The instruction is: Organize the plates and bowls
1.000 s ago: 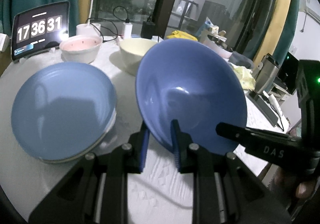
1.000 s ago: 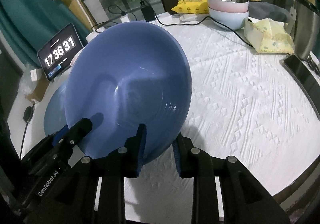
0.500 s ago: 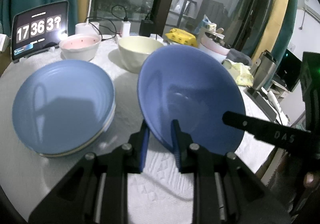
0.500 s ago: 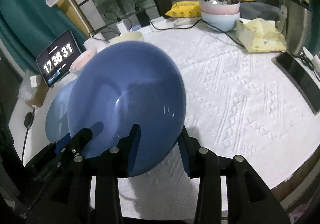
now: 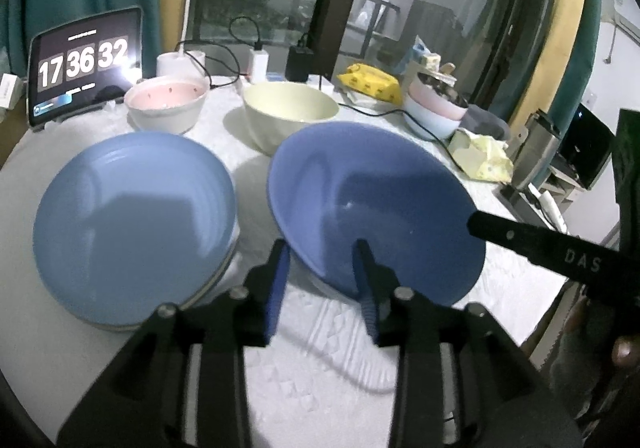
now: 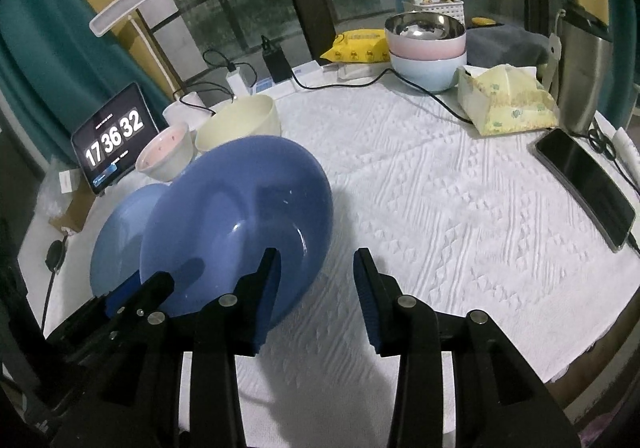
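A deep blue bowl (image 5: 380,207) sits low over the white tablecloth, its inside tipped toward both cameras. My left gripper (image 5: 320,252) straddles its near rim with the jaws opening; one finger is inside the bowl and one outside, and the pads stand off the rim. In the right wrist view my right gripper (image 6: 316,260) is open over bare cloth, with the bowl (image 6: 240,215) just left of its left finger. The left gripper (image 6: 140,296) reaches the bowl's lower left rim. A stack of blue plates (image 5: 132,215) lies left of the bowl.
Behind the bowl stand a cream bowl (image 5: 290,111) and a pink bowl (image 5: 166,103). Nested pink and pale blue bowls (image 6: 428,47) holding a metal bowl stand at the far right. A tablet clock (image 5: 84,63), cables, a tissue pack (image 6: 508,99), a phone (image 6: 584,183) and a steel flask (image 6: 580,59) ring the table.
The right gripper opened, let go of the bowl's rim and drew away to the right. The bowl sank toward the cloth and tipped flatter. The left jaws spread apart around the rim.
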Tool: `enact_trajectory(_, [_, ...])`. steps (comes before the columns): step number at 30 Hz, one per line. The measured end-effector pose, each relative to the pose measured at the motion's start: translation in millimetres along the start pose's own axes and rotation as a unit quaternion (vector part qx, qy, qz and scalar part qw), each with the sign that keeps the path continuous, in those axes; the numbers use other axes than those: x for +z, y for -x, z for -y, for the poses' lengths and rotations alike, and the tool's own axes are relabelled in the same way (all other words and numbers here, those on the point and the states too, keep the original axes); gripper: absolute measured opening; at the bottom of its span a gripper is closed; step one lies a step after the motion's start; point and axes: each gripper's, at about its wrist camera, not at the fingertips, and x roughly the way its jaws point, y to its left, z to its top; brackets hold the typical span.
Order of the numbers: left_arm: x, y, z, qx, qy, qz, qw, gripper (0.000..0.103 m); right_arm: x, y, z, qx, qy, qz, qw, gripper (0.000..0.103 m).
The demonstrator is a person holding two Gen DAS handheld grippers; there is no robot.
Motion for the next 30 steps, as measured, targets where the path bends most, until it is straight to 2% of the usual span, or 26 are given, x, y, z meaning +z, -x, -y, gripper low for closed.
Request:
enact_trajectory(13, [23, 18, -7, 0.025, 0.002, 0.038, 0.999, 0.037, 24, 3, -4, 0.003, 0.014, 0.014, 1.0, 0.04])
enact_trajectory(30, [63, 16, -17, 0.042, 0.002, 0.059, 0.9974, 0.037, 59, -5, -20, 0.015, 0.04, 0.03, 0.999, 0.04])
